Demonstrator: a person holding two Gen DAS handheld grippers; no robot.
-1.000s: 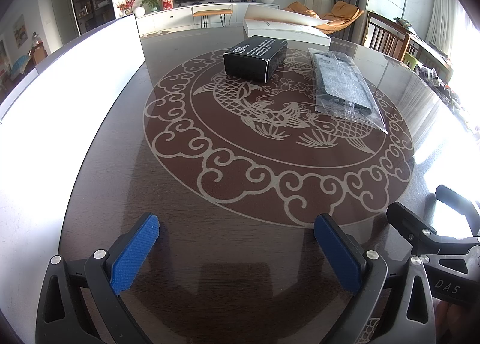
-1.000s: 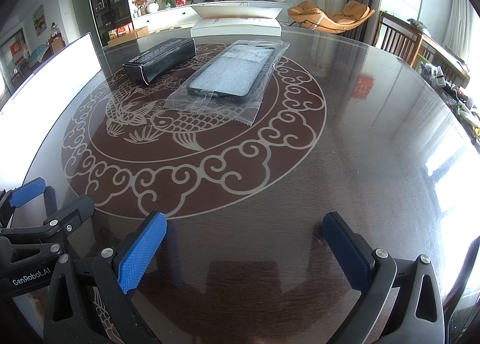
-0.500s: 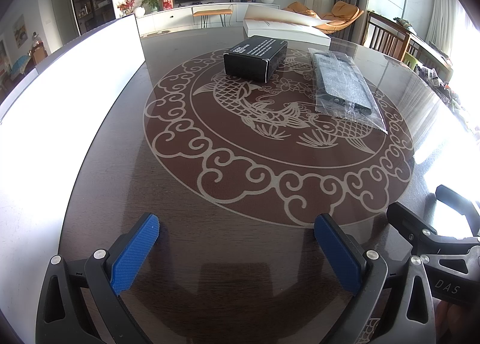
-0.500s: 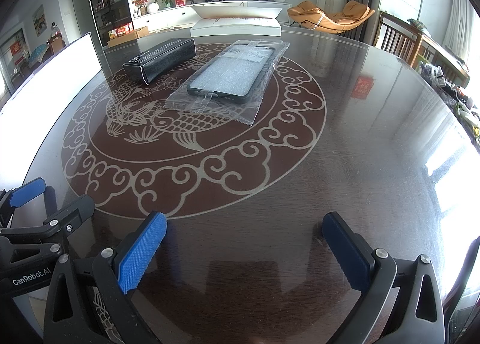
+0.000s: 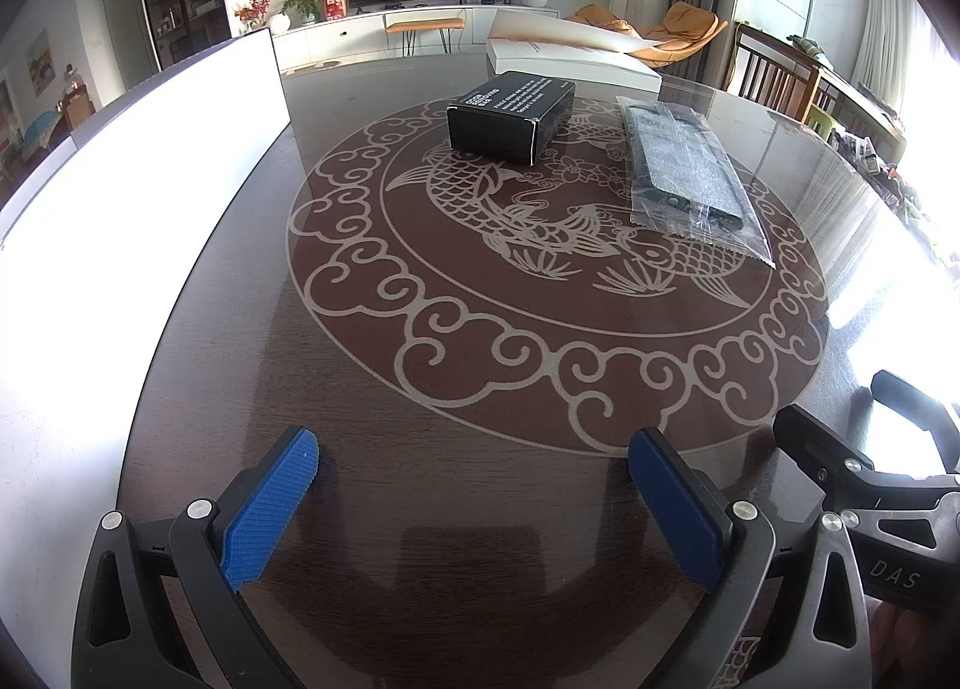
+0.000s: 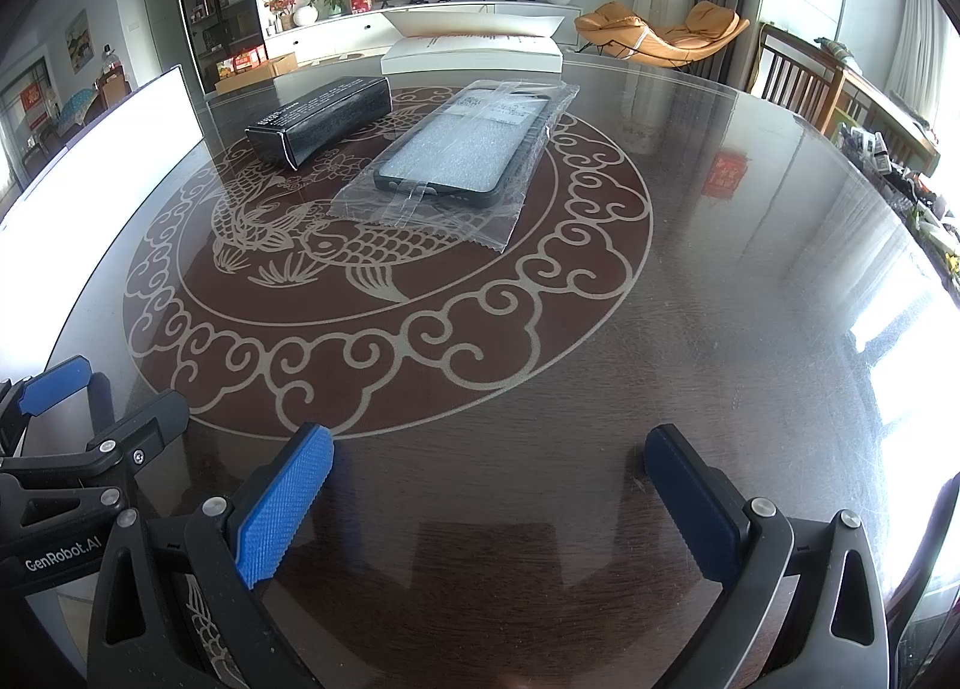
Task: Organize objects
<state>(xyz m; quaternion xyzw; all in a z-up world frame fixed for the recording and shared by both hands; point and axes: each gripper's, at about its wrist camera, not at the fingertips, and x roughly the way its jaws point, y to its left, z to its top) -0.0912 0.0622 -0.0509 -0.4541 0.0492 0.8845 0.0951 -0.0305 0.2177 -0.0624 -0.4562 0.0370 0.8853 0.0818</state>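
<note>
We read "DAS" on the body of the right gripper where it shows at the lower right of the left wrist view, and "GenRobot.AI" on the left gripper at the lower left of the right wrist view. The black box carries white print on its top face, too small for us to read; the same holds for the label on the bagged phone case.

In the left wrist view our left gripper fills the bottom of the frame, its blue pads spread wide with only bare table between them. The right gripper, at the bottom of its own view, stands just as wide and holds nothing.

Both items lie well apart from the tongs, in the upper middle of each frame, on the carp medallion: box to the left, bagged case just beside it on the right. Beyond them, at the table's far edge, sits a white flat box.
</note>
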